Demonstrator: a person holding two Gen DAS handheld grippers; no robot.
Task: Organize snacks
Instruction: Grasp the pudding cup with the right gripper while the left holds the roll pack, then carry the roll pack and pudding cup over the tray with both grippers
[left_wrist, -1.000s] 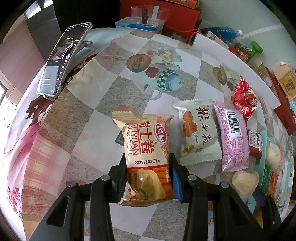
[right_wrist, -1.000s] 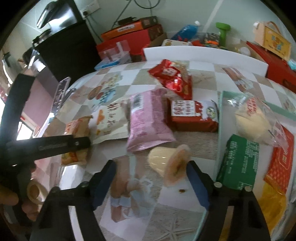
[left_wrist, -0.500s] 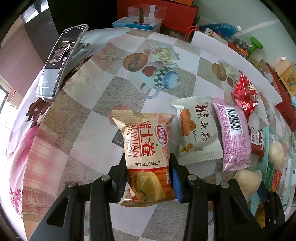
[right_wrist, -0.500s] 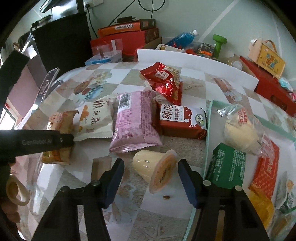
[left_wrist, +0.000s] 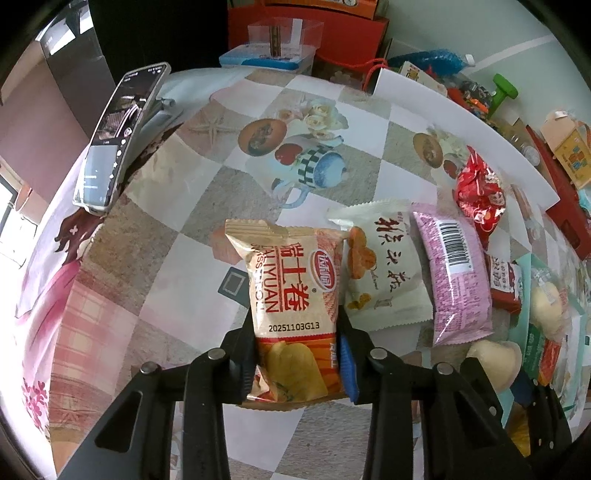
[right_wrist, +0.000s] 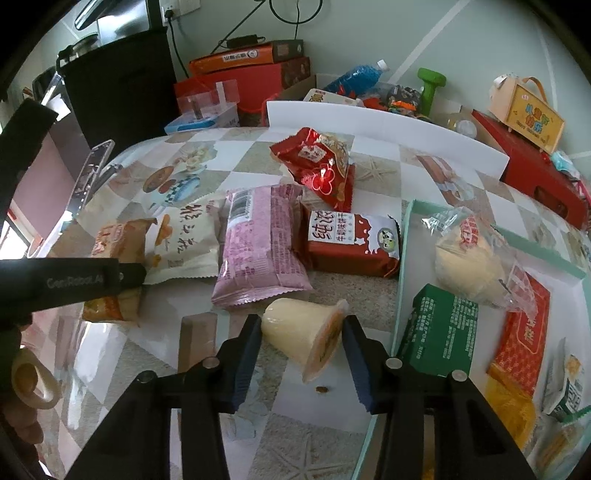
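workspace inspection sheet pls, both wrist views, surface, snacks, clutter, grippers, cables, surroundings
Surface: table under a patterned checked cloth.
Job's things: orange snack packet in the left gripper; white packet, pink packet, dark red packet and red bag lie side by side on the cloth; jelly cup on its side; tray holds a green box and other snacks.
Clutter: phone propped at the table edge.
Grippers: left gripper shut on the orange snack packet; right gripper open, its fingers either side of the jelly cup.
Cables: black cable on the wall.
Surroundings: red boxes, blue bottle, green dumbbell.
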